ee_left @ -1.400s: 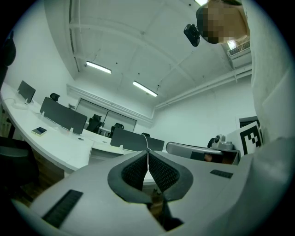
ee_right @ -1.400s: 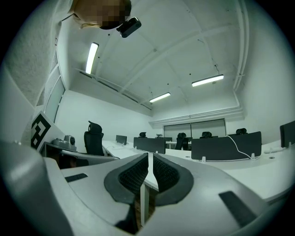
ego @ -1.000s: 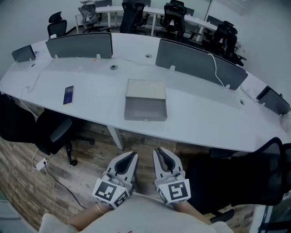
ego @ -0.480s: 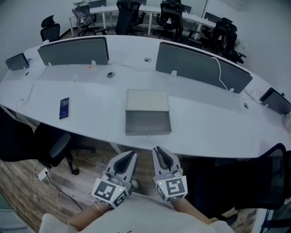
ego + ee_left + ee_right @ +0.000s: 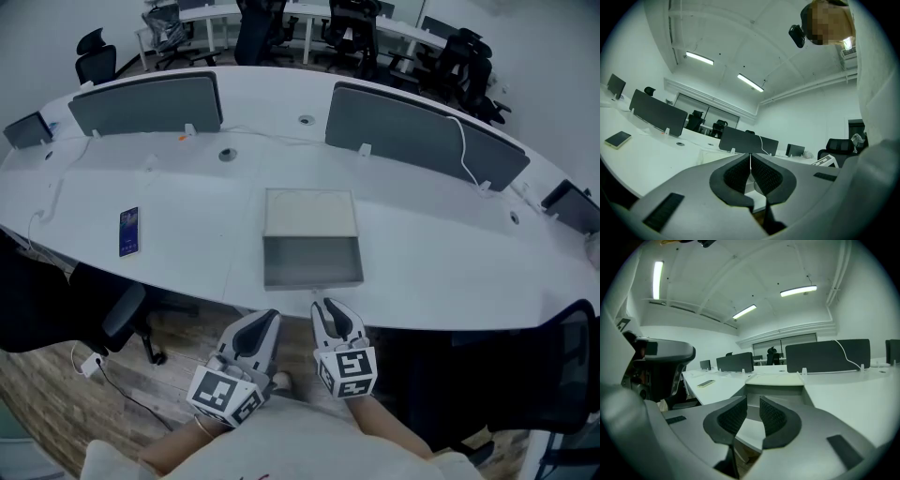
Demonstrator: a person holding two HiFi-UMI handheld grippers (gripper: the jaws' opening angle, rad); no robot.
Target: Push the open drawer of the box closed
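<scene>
While a slim blue-screened phone lies flat at the left of the long white curved table, the grey left gripper hangs below the table edge, its jaws pressed together on nothing. The flat pale grey box sits mid-table, and its darker grey drawer is pulled out toward the front edge. The grey right gripper, with its jaws slightly apart and holding nothing, points at the drawer front from near it.
</scene>
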